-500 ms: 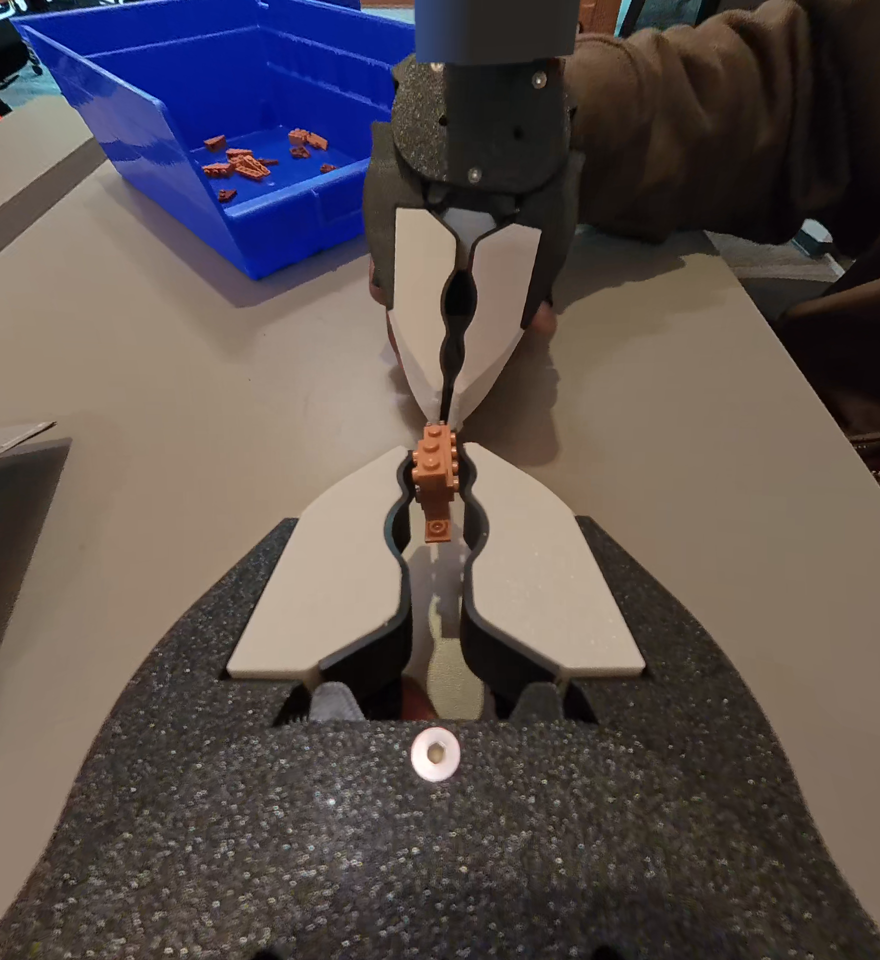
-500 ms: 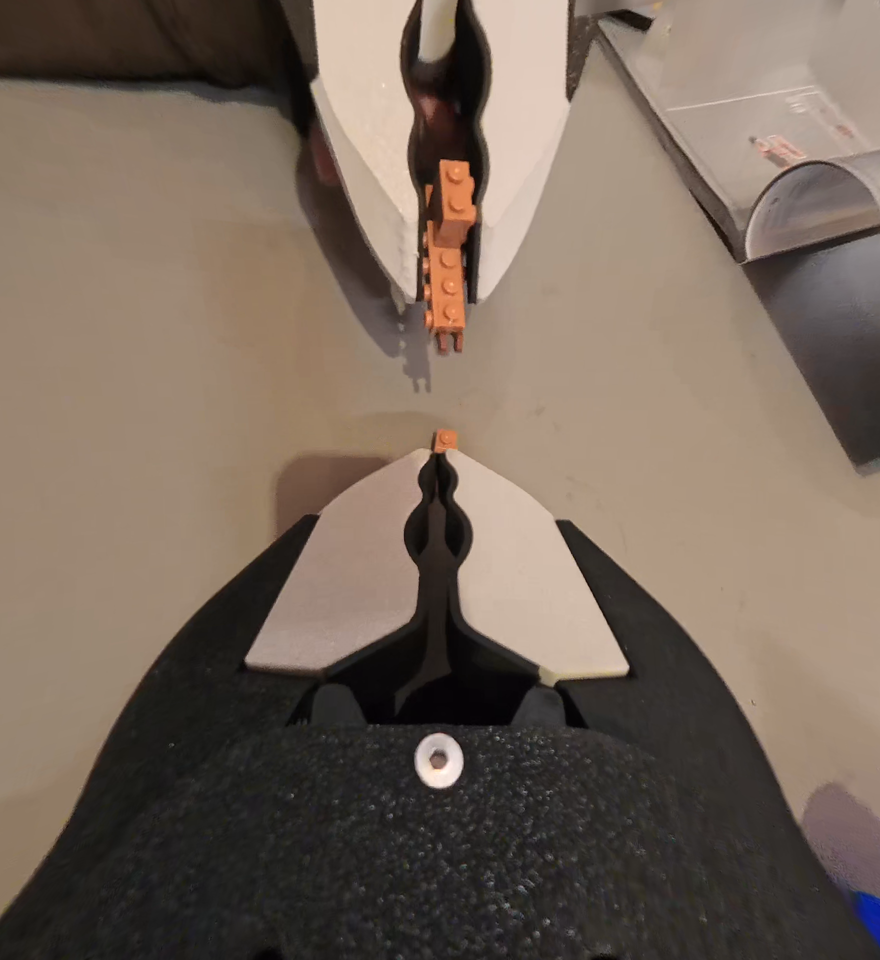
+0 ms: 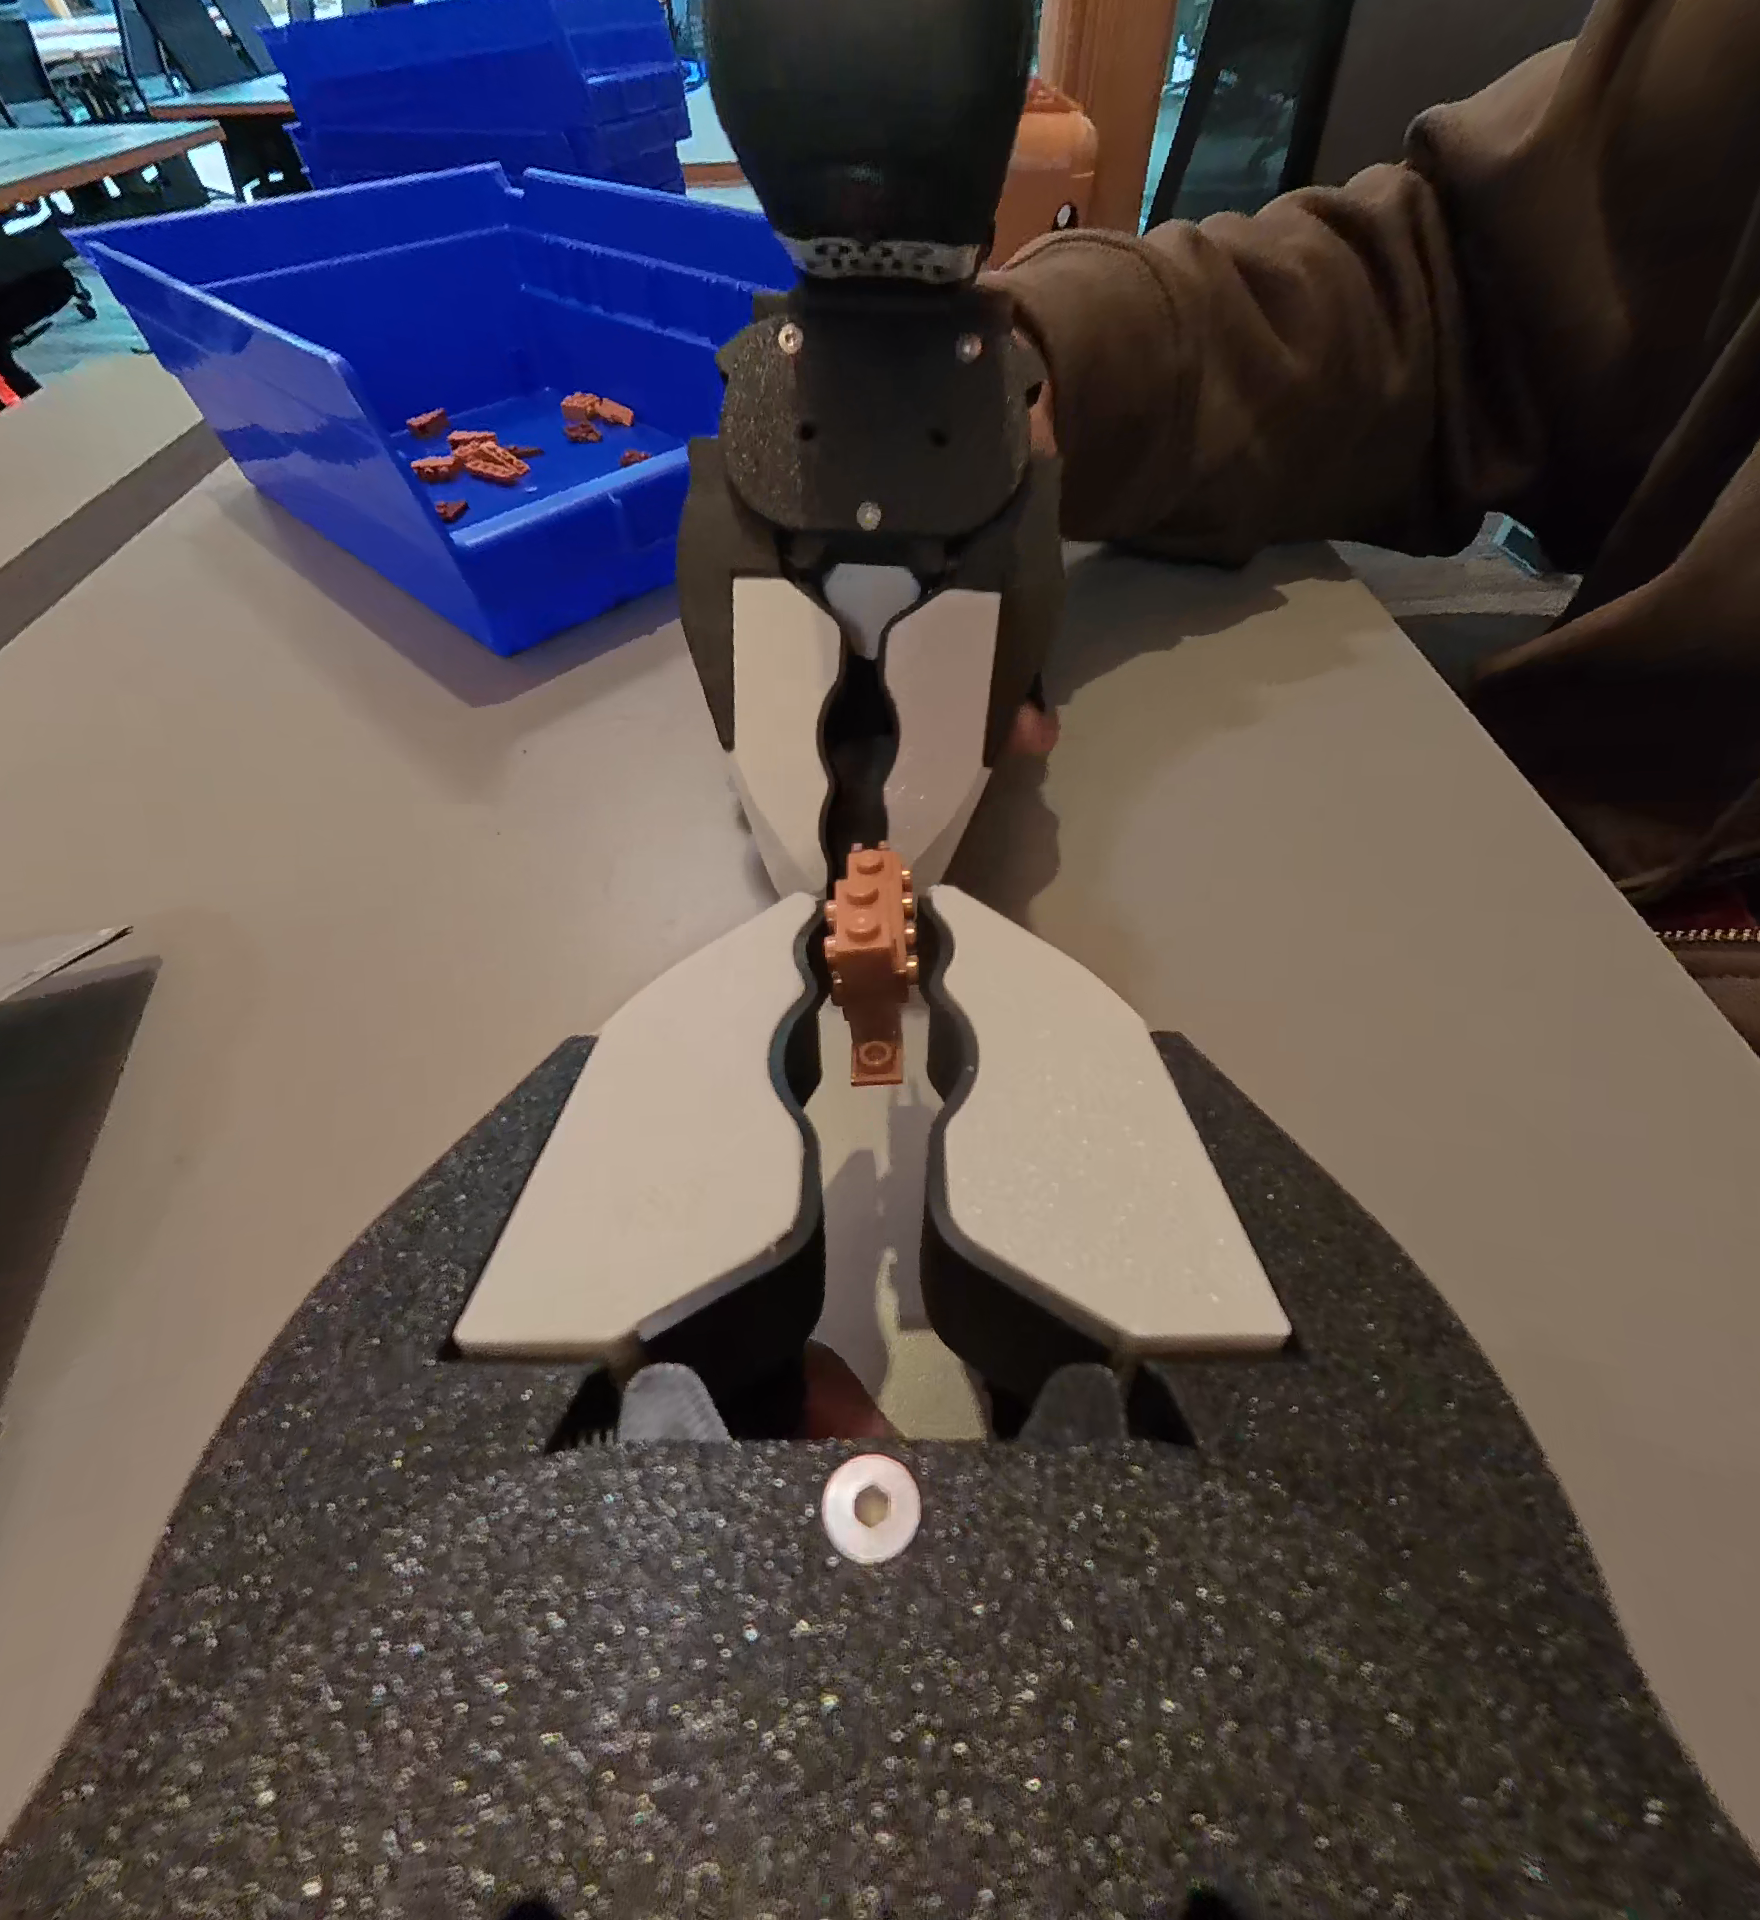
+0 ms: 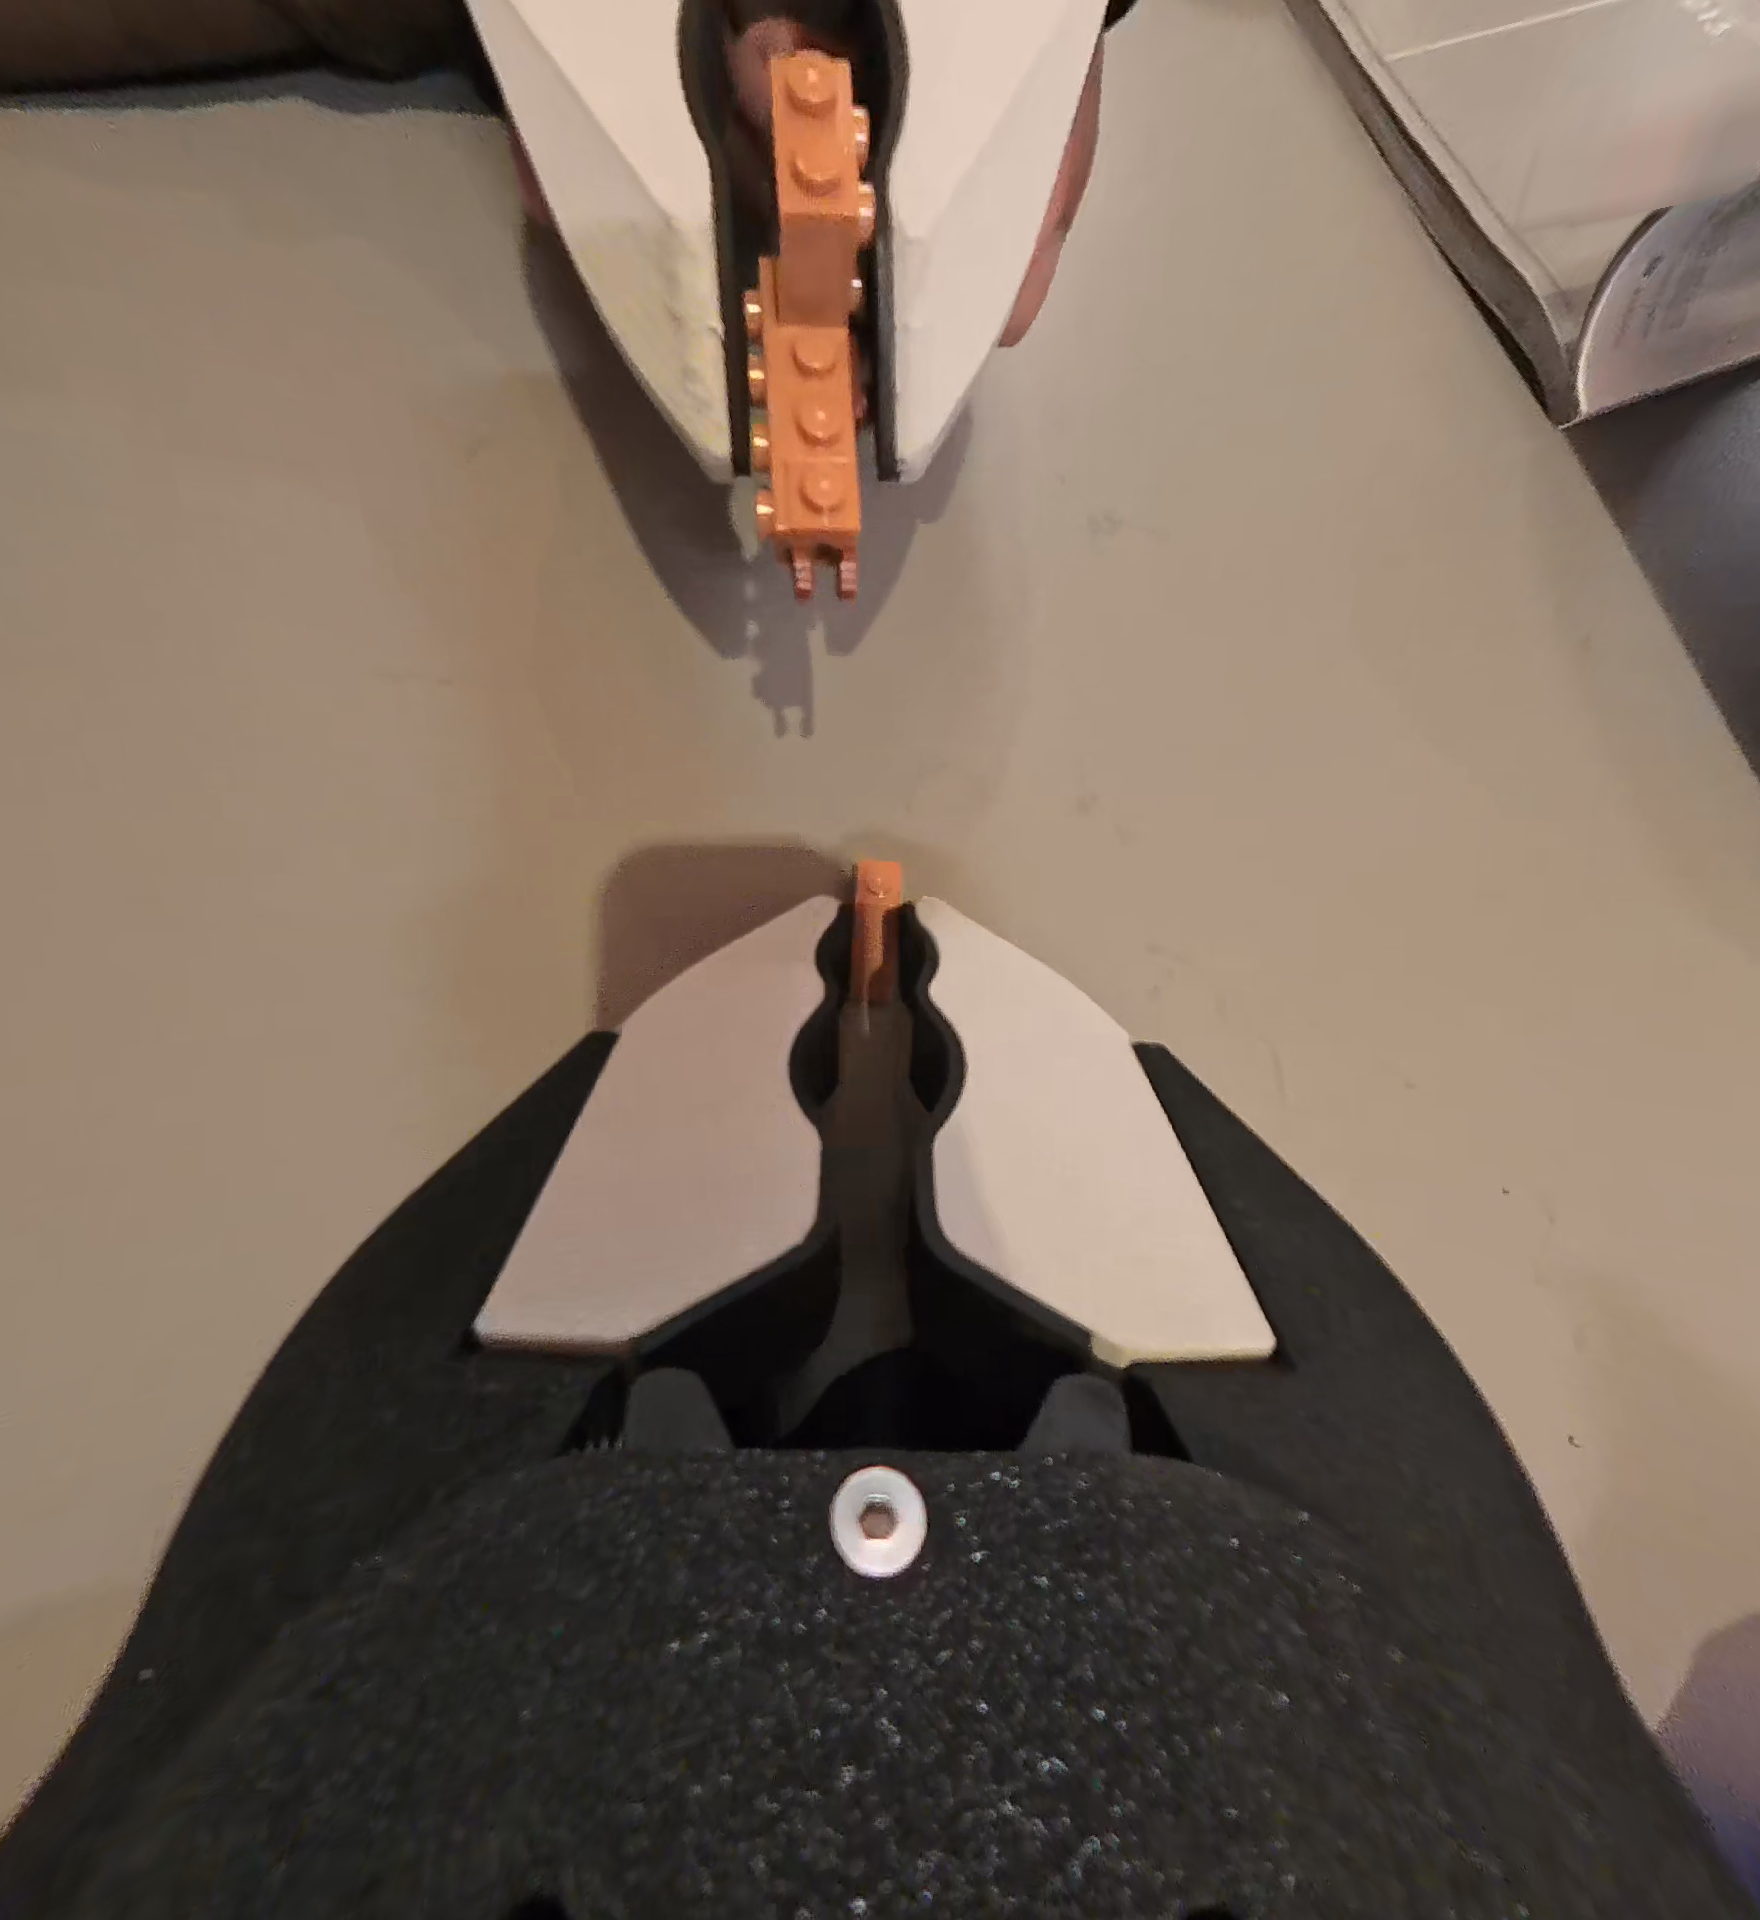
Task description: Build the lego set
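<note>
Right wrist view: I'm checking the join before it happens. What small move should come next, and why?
Probably ease the right gripper forward. It is shut on a small orange lego piece, lined up with the clip end of the orange studded brick assembly that the left gripper clamps, with bare grey table between them.

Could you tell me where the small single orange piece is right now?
The small orange piece is pinched at the right gripper tips, centre of the right wrist view, facing the brick assembly held by the left gripper.
</note>
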Available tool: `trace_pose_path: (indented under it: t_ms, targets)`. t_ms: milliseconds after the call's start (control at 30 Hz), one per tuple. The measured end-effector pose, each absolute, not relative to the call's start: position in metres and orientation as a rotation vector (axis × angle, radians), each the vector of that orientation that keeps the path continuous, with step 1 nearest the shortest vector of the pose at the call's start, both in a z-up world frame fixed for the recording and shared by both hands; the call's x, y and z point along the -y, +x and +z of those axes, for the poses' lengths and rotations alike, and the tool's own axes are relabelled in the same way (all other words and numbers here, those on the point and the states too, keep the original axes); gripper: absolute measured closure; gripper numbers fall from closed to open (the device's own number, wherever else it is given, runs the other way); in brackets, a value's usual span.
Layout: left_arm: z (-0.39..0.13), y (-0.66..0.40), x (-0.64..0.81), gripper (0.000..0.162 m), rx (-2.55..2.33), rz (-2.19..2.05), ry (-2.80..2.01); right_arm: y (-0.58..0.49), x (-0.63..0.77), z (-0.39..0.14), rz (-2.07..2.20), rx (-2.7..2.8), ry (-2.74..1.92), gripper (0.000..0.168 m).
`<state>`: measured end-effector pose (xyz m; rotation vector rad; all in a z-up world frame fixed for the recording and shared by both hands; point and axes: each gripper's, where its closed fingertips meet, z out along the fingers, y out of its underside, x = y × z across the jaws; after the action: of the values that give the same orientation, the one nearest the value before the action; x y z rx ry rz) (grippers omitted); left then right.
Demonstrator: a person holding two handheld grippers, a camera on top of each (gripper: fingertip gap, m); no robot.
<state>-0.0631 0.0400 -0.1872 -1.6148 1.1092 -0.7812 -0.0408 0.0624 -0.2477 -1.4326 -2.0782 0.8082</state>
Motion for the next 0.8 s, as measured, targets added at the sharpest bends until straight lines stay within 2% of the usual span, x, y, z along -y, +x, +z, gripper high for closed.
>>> trace_pose_path:
  t_ms: [300,600,800]
  targets:
    - [-0.178,-0.065,-0.04,0.147,-1.074,-0.82,-1.567,-0.04,-0.064,-0.24,0.875,2.037,-1.427,0.161]
    - [-0.181,-0.063,-0.04,0.147,-1.085,-0.807,-1.579,-0.056,-0.046,-0.154,1.103,1.913,-1.268,0.161]
    - [-0.18,-0.061,-0.038,0.147,-1.095,-0.808,-1.565,-0.07,-0.037,-0.16,1.006,2.029,-1.252,0.161]
